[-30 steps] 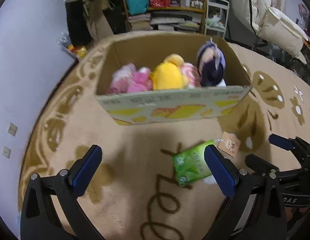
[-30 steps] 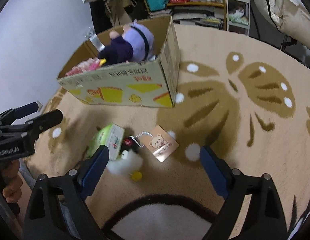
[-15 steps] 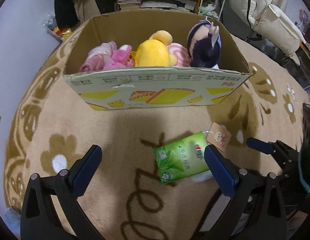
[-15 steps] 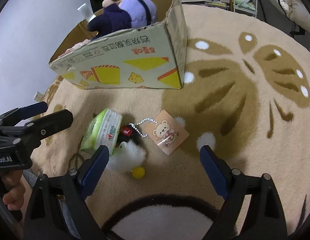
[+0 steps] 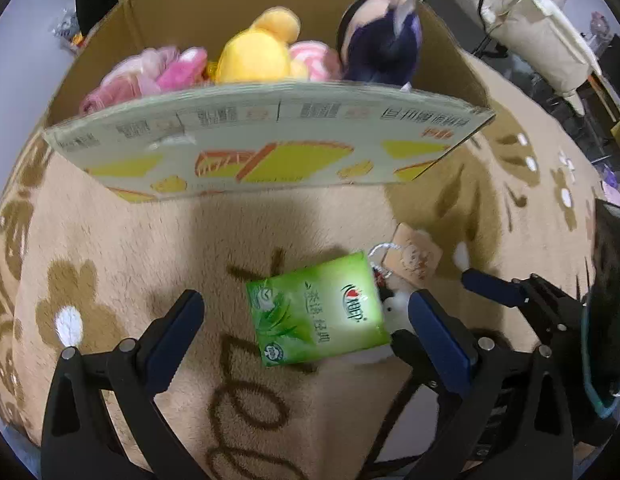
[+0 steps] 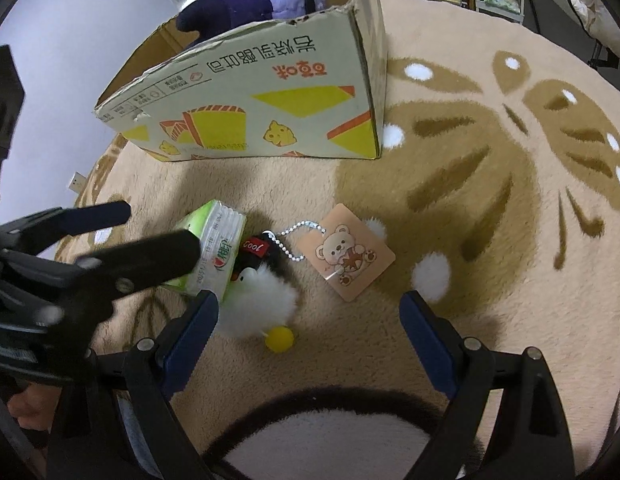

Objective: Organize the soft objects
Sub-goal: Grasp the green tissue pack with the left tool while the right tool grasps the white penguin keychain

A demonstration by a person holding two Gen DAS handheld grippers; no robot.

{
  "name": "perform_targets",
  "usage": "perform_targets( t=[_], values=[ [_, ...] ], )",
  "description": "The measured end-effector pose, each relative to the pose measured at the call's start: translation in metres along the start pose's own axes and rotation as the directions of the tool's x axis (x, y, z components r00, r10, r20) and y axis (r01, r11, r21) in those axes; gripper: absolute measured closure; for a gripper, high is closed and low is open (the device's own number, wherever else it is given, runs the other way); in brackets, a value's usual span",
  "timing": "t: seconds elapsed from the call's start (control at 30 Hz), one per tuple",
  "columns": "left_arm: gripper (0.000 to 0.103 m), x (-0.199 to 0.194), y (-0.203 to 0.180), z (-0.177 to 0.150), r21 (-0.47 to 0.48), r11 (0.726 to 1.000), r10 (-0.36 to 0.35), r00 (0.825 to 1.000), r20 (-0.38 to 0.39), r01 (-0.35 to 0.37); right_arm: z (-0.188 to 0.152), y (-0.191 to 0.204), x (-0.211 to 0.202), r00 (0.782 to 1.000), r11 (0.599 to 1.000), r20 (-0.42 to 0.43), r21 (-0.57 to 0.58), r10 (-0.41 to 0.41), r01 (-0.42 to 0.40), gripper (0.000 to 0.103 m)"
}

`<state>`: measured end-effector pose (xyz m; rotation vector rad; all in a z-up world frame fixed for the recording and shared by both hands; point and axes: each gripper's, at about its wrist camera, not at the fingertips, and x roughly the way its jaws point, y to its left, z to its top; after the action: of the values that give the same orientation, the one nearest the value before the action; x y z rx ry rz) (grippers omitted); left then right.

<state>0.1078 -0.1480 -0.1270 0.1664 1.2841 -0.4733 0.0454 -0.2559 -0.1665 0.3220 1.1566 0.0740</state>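
Observation:
A green tissue pack [image 5: 315, 308] lies on the beige rug, between the open jaws of my left gripper [image 5: 306, 320], nearer the right finger. It also shows in the right wrist view [image 6: 214, 244]. A small white plush duck [image 6: 258, 304] with a bear tag [image 6: 347, 256] on a chain lies beside the pack, just ahead of my open right gripper [image 6: 310, 324]. The duck peeks out by the pack in the left wrist view [image 5: 395, 308]. Behind stands a cardboard box [image 5: 270, 148] with a yellow plush [image 5: 258, 54], pink plush [image 5: 150, 76] and a purple doll [image 5: 383, 46].
The box [image 6: 270, 100] stands on a round beige rug [image 6: 489, 200] with brown patterns. The left gripper's fingers [image 6: 110, 256] cross the left of the right wrist view. Shelves and white bedding stand at the back.
Both grippers have moved forward and down toward the rug. The tissue pack now lies between my left jaws, and the duck is closer to my right gripper. Nothing was gripped.

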Motion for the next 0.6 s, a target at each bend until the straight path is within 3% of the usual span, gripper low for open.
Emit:
perform_targets(
  t=[0.1,0.43,0.53,0.6],
  values=[
    [0.005,0.005,0.003,-0.001,-0.012,0.999,0.050,0.999,-0.004,-0.050,0.000,0.000,0.002,1.000,1.000,-0.009,-0.008,0.025,-0.025,0.009],
    [0.013,0.021,0.010,-0.003,-0.018,0.999,0.029,0.997,-0.067,-0.030,0.000,0.018,0.017,0.997,0.997,-0.049,-0.049,0.065,-0.067,0.010],
    [0.028,0.030,0.014,-0.003,-0.047,0.999,0.016,0.996,-0.092,-0.020,0.002,0.019,0.022,0.996,0.996,-0.054,-0.048,0.073,-0.075,0.010],
    [0.029,0.031,0.015,-0.004,-0.064,0.998,0.016,0.996,-0.083,-0.022,0.002,0.018,0.025,0.995,0.996,-0.058,-0.048,0.076,-0.078,0.013]
  ],
)
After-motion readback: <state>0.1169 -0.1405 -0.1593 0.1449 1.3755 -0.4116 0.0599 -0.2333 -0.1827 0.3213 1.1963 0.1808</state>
